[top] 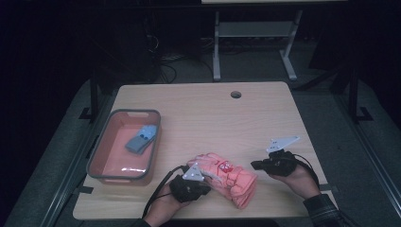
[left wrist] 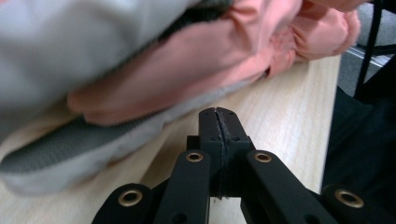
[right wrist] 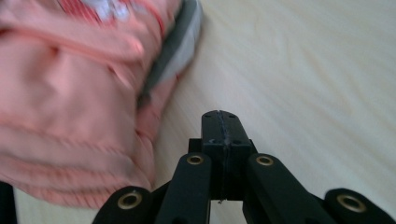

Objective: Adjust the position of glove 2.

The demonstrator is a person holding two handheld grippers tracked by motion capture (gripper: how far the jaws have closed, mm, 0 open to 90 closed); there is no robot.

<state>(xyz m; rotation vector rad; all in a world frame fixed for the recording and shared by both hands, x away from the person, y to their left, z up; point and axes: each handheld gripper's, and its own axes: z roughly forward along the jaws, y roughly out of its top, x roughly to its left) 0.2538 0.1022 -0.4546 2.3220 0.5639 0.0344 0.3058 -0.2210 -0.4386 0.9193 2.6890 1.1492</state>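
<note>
The desk (top: 198, 104) bears one orange-lined tub (top: 109, 170) holding one blue glove (top: 141, 139). One pink glove (top: 227, 179) lies near the front edge, between left gripper (top: 204, 178) and right gripper (top: 257, 164); both grippers' fingers are closed, empty.

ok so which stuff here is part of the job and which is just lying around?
In the job:
- pink gloves
- left claw, shut, holding nothing
- right claw, shut, holding nothing

Lying about:
- bin, far left
- blue-grey item inside it

The gloves (top: 226, 178) lie near the table's (top: 198, 101) front edge, right of the bin (top: 124, 144).
</note>
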